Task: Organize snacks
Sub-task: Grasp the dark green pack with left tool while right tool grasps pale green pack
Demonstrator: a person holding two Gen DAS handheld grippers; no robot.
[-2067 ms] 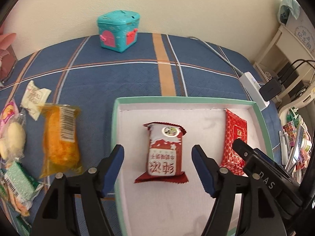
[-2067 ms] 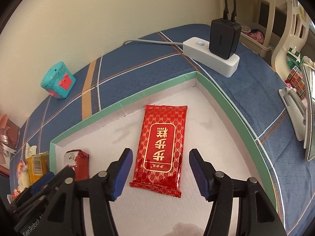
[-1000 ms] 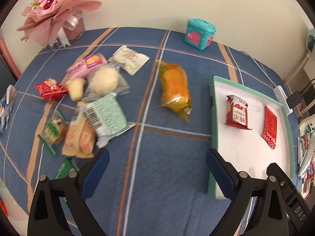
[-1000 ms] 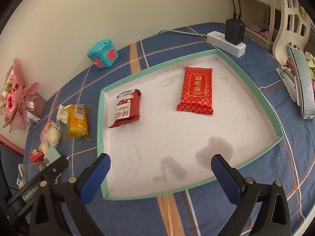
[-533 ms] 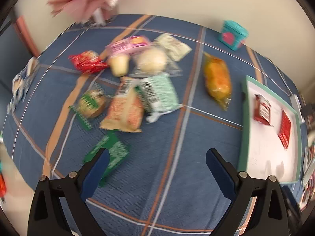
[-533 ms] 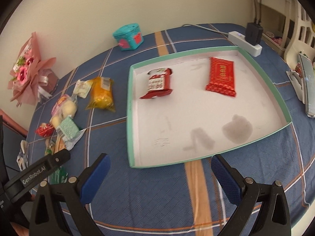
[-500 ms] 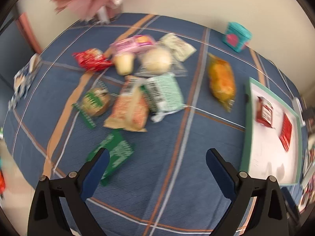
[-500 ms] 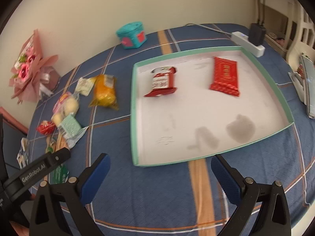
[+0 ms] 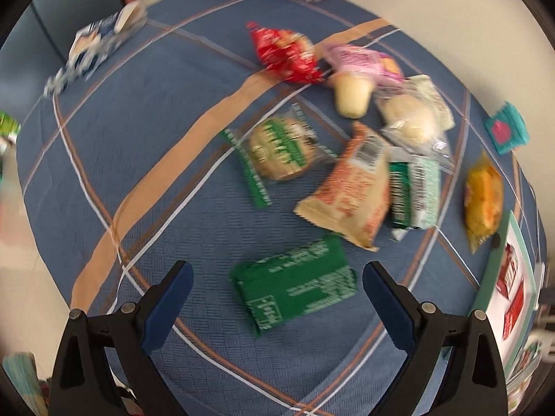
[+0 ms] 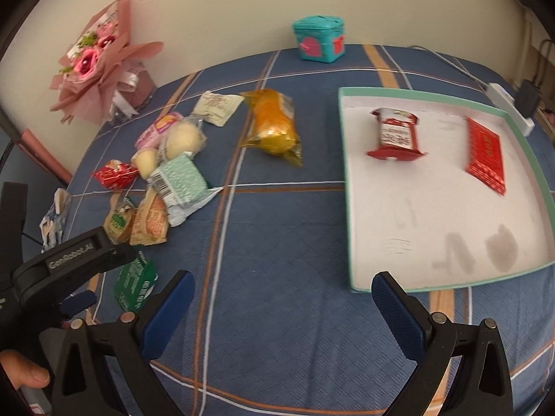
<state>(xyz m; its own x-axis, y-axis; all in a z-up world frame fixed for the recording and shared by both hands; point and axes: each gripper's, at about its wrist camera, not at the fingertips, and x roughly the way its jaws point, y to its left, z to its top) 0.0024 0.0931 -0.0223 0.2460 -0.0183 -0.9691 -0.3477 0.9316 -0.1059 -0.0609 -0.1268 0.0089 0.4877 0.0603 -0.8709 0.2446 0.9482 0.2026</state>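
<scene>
The left gripper (image 9: 275,306), jaws spread wide and empty, has swung away from the tray since two seconds ago and now hangs over a dark green packet (image 9: 295,286) lying between its fingers on the blue plaid surface (image 9: 145,138). The right gripper (image 10: 281,306), equally wide and empty, has pulled back from the tray (image 10: 350,242). Motion blur makes the snack pile's (image 9: 360,159) labels unreadable; the tray holds a red-and-white packet (image 10: 395,135) and a flat red packet (image 10: 485,154).
</scene>
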